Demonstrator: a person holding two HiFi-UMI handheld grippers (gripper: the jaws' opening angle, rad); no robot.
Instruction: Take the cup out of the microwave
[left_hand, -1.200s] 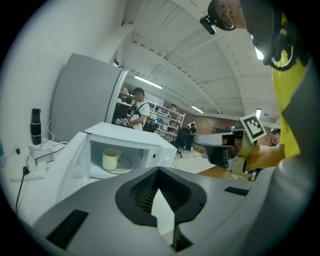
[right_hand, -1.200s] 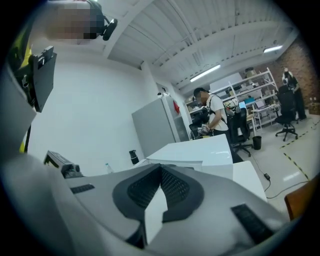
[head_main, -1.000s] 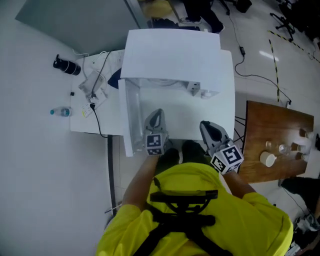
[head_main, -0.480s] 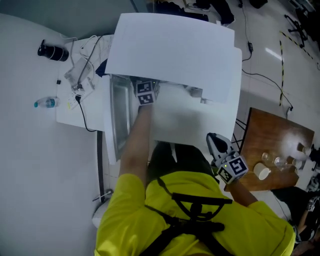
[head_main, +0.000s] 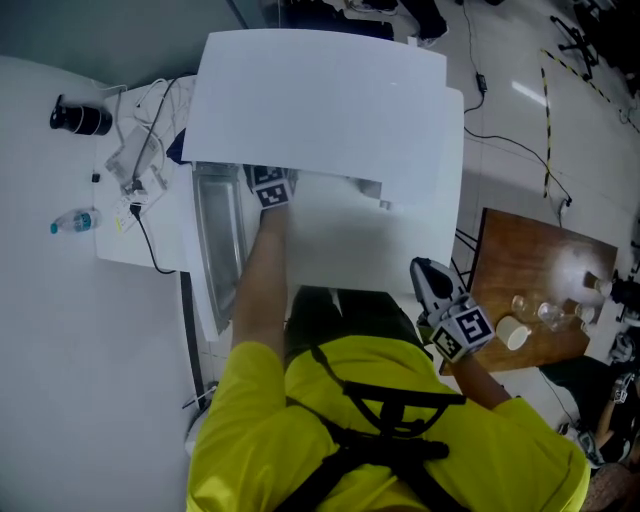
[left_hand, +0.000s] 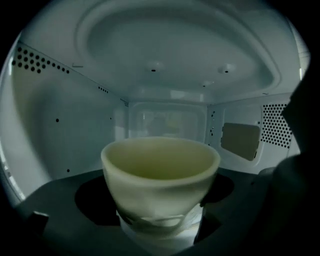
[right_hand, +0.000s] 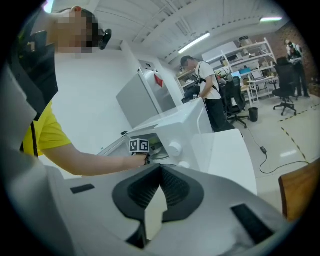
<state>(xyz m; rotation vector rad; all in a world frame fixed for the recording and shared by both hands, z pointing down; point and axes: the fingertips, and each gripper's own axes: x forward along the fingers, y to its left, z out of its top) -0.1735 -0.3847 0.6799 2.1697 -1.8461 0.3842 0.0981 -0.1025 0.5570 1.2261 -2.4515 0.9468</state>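
Cream cup (left_hand: 160, 185): centre of microwave (head_main: 320, 100) floor, twelve o'clock of my left gripper (head_main: 268, 187); fingers closing either side, not yet touching. Right gripper (right_hand: 161, 172): fingers pressed together, empty. Advised: grip evenly below rim, withdraw level.

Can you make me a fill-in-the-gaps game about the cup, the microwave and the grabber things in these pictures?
1. The cup stands inside the ____.
2. Its door is swung ____.
3. On the right gripper, the fingers are ____, with nothing between them.
4. The person's shirt is ____.

Missing words: microwave, open, shut, yellow.
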